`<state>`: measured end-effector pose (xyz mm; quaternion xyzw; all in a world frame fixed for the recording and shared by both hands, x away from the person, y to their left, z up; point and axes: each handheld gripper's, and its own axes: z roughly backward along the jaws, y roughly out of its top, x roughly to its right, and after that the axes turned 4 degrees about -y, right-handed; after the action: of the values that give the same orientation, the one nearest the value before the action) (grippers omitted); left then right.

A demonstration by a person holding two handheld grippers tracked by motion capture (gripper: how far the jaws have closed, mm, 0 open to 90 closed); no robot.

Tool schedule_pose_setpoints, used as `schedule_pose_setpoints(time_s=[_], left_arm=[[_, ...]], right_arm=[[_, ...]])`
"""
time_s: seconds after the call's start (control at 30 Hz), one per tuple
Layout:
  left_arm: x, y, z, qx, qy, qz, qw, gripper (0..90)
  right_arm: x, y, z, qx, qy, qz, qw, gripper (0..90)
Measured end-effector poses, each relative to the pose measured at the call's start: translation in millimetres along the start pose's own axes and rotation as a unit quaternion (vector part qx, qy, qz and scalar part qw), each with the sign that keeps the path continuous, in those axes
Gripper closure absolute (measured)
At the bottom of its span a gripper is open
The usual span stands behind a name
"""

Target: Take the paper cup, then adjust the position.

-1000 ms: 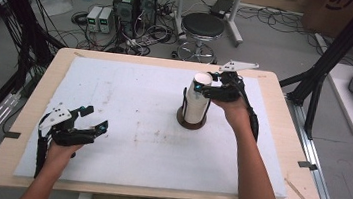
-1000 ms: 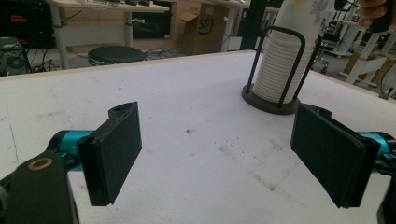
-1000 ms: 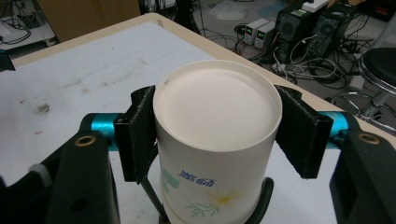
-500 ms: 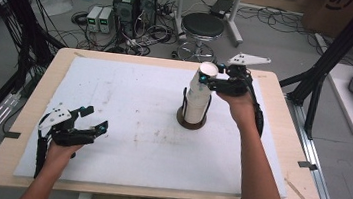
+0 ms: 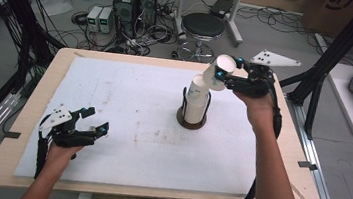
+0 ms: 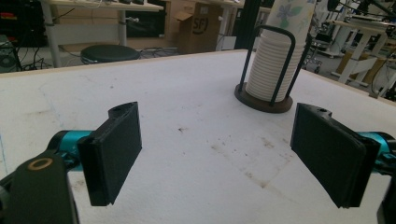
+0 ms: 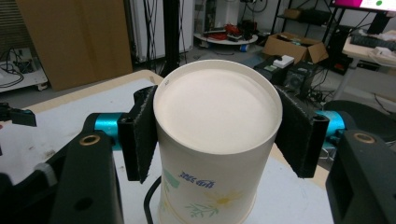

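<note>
The right tongs [image 5: 223, 73], just closed on the tilted paper cup [image 5: 216, 72], hold it above-right of the cup stack [image 5: 195, 104]; the left tongs [image 5: 92, 120] rest open, well apart

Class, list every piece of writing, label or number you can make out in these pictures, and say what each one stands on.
"SFI": printed on the brown cardboard box beyond the table in the left gripper view; the last letter is uncertain.
Blue characters on the white paper cup with a flower print, seen upside down in the right gripper view: too blurred to read.
Partial dark print on the cardboard box at the top of the high view: cut off, unreadable.
</note>
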<state>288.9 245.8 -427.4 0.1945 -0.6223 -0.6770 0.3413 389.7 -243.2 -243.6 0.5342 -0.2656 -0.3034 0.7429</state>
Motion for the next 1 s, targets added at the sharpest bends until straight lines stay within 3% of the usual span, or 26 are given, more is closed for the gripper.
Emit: schedule_pose_setpoints(time_s=[0.27, 0.43, 0.6, 0.73, 0.87, 1.0], left_arm=[[2.0, -1.4, 1.9, 0.006, -0.003, 0.005, 1.0, 16.4], [5.0, -2.0, 2.0, 0.005, -0.011, 0.002, 0.9999, 16.4], [7.2, -1.7, 1.6, 0.007, -0.018, 0.001, 0.9998, 16.4], [11.1, -0.5, -0.2, 0.006, -0.033, -0.006, 0.9994, 16.2], [16.7, 1.4, -3.6, 0.006, -0.072, -0.001, 0.9974, 16.5], [24.4, 5.7, -9.6, 0.007, -0.095, -0.009, 0.9954, 16.5]], right_arm=[[-3.7, -13.9, 29.3, -0.015, 0.003, 0.003, 0.9999, 37.7], [-12.4, -27.9, 40.2, -0.023, 0.011, 0.008, 0.9996, 37.7], [-18.5, -38.9, 39.8, -0.03, 0.026, 0.01, 0.9991, 37.7], [-23.2, -43.2, 37.5, -0.031, 0.039, 0.012, 0.9987, 37.7], [-35.5, -50.7, 31.1, -0.036, 0.066, 0.016, 0.997, 37.6], [-45.3, -57.6, 25.9, -0.039, 0.081, 0.021, 0.9957, 37.5]])
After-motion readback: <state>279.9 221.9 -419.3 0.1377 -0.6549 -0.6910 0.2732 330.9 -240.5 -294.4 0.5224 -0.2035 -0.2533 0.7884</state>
